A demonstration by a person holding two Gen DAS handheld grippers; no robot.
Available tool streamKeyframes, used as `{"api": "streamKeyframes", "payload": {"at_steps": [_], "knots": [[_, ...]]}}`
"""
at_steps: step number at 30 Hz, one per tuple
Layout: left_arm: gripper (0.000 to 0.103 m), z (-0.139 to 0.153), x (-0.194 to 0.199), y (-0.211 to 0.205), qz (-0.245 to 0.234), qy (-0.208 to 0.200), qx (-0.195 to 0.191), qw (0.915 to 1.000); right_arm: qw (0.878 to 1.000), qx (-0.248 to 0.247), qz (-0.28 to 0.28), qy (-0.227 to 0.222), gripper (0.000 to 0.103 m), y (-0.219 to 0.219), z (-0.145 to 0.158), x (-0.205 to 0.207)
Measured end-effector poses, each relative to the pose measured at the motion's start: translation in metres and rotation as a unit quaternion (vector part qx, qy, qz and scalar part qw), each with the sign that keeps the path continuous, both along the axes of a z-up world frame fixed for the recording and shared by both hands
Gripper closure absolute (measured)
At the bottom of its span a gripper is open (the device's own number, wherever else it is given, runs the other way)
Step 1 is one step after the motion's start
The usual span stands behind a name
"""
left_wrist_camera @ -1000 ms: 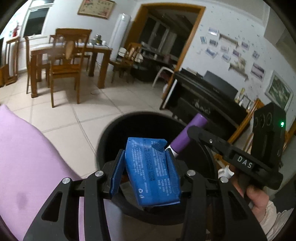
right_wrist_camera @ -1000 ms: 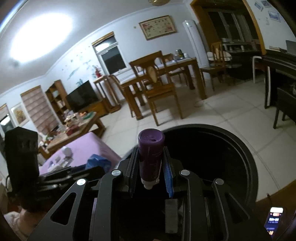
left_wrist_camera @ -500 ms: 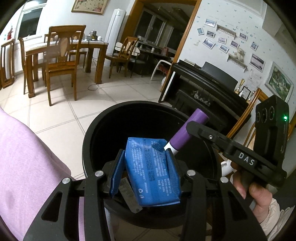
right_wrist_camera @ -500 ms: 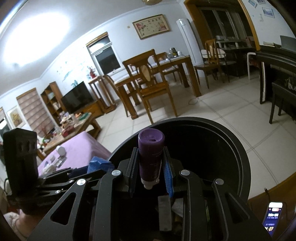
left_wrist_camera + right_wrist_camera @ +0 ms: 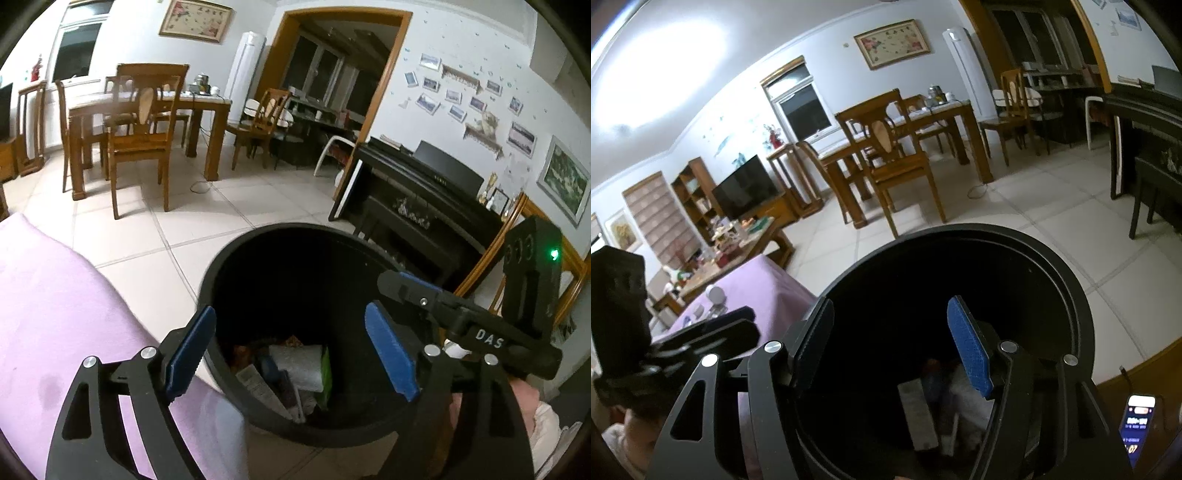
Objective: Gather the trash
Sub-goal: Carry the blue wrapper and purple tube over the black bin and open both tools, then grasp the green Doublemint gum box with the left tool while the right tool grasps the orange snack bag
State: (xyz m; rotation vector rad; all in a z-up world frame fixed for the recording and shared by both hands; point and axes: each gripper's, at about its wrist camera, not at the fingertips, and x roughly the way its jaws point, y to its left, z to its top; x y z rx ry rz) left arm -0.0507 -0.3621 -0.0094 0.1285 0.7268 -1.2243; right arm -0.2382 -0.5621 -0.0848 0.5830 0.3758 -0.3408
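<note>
Trash now lies at the bottom of the black bin (image 5: 295, 236): a white wad (image 5: 299, 363), a green wrapper edge (image 5: 325, 373) and flat cartons heaped together, with the pale carton (image 5: 918, 417) also visible from the right wrist view. A second ago the left gripper (image 5: 291, 350) clamped a blue packet and the right gripper (image 5: 890, 347) a purple tube; both jaws are opening now and nothing sits between either pair of blue pads, so both pieces have evidently dropped in, though neither can be picked out for certain in the dark heap. Both tools hang over the bin's mouth, beside the purple cloth (image 5: 55, 295). That delivery looks complete; whatever trash remains elsewhere would come next.
</note>
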Motion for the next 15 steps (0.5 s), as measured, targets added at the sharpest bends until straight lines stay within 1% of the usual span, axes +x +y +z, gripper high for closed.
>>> {"api": "streamKeyframes", "payload": {"at_steps": [4, 6, 8, 12, 14, 15], "knots": [[0.02, 0.009, 0.009, 0.026, 0.026, 0.001, -0.014, 0.9996, 1.0, -0.008, 0.015, -0.002, 0.039, 0.015, 0.007, 0.01], [0.02, 0.014, 0.019, 0.048, 0.051, -0.002, -0.02, 0.9985, 1.0, -0.013, 0.028, -0.002, 0.039, 0.024, 0.012, 0.018], [0.02, 0.018, 0.034, 0.077, 0.085, -0.006, -0.026, 0.996, 0.999, -0.018, 0.046, -0.002, 0.039, 0.034, 0.017, 0.031], [0.02, 0.021, 0.067, 0.141, 0.161, -0.007, -0.027, 0.9866, 0.995, -0.028, 0.094, -0.002, 0.039, 0.065, 0.027, 0.061], [0.02, 0.02, 0.083, 0.177, 0.209, -0.01, -0.016, 0.9778, 0.991, -0.034, 0.13, -0.002, 0.039, 0.088, 0.033, 0.08], [0.02, 0.018, 0.09, 0.198, 0.235, -0.012, -0.009, 0.972, 0.989, -0.035, 0.147, -0.002, 0.039, 0.1, 0.036, 0.09]]}}
